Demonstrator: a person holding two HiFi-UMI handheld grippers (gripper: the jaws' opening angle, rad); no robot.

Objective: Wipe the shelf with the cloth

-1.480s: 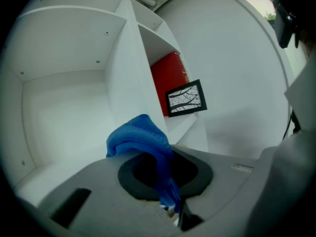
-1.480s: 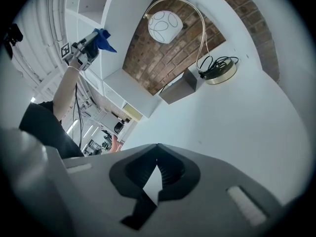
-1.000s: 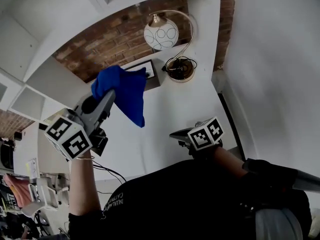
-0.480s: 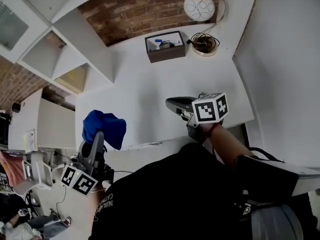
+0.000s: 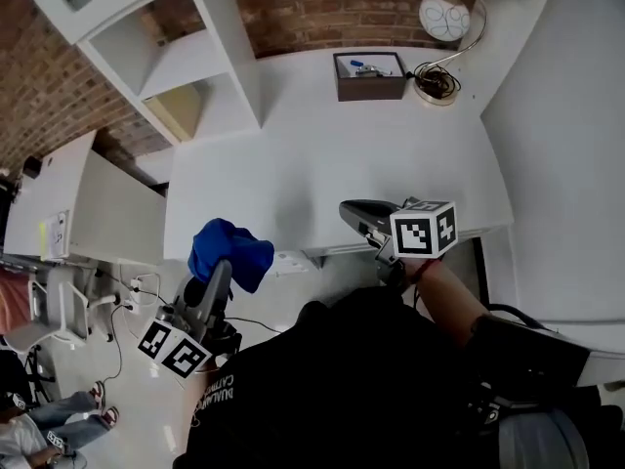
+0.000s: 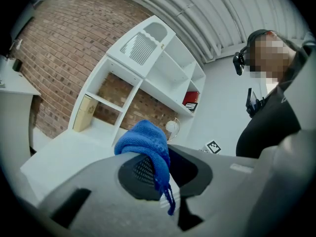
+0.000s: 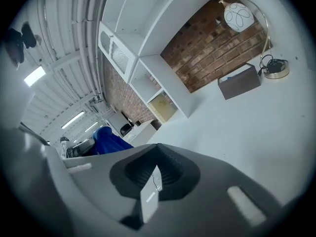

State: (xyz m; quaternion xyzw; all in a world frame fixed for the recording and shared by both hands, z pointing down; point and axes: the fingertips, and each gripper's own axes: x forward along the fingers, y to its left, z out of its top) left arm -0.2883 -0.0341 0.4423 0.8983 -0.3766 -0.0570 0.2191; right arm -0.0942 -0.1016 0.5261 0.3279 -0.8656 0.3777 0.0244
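White cubby shelf unit (image 5: 195,57) sits at 11 o'clock, no longer reached: the left gripper (image 5: 219,274), clamped on the bunched blue knitted cloth (image 5: 230,250), has dropped to 7 o'clock, off the white tabletop (image 5: 322,154), so wiping looks paused or done; the right gripper (image 5: 354,213), jaws together and empty, hovers at 3 o'clock

The shelf (image 5: 186,57) is cut off by the head view's top edge at eleven o'clock. The things in the brown box (image 5: 369,76) at one o'clock are too small to be told. The lower end of the cloth (image 5: 229,250) is hidden between the fingers of the left gripper (image 5: 219,274). The desk's (image 5: 293,164) near edge is partly covered by the person's body (image 5: 371,389). A second person (image 5: 59,426) at eight o'clock is cut by the edge.
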